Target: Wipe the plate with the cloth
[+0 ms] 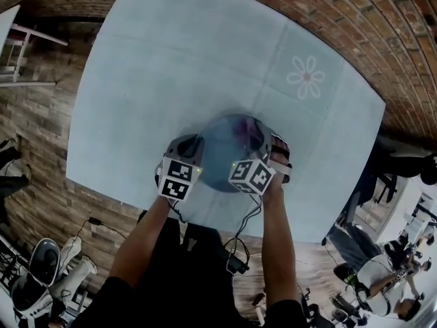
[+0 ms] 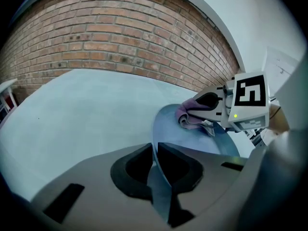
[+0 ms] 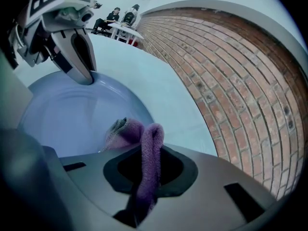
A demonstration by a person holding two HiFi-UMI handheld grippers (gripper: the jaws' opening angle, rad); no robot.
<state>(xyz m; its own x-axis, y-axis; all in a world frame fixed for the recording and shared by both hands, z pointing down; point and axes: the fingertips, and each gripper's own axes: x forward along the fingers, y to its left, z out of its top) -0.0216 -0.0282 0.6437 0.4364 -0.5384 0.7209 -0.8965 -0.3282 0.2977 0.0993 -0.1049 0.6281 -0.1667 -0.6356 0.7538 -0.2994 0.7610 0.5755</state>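
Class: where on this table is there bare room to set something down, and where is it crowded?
Bare: the table beyond the plate and left of it. Crowded: the near edge, left gripper and right gripper at the plate.

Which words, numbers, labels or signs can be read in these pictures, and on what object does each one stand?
Readable words or numbers: none.
left marker cube: black-and-white square patterns only, no letters.
right marker cube: the same kind of patterns, no letters.
tablecloth: one printed daisy, no text.
plate and cloth: no print visible.
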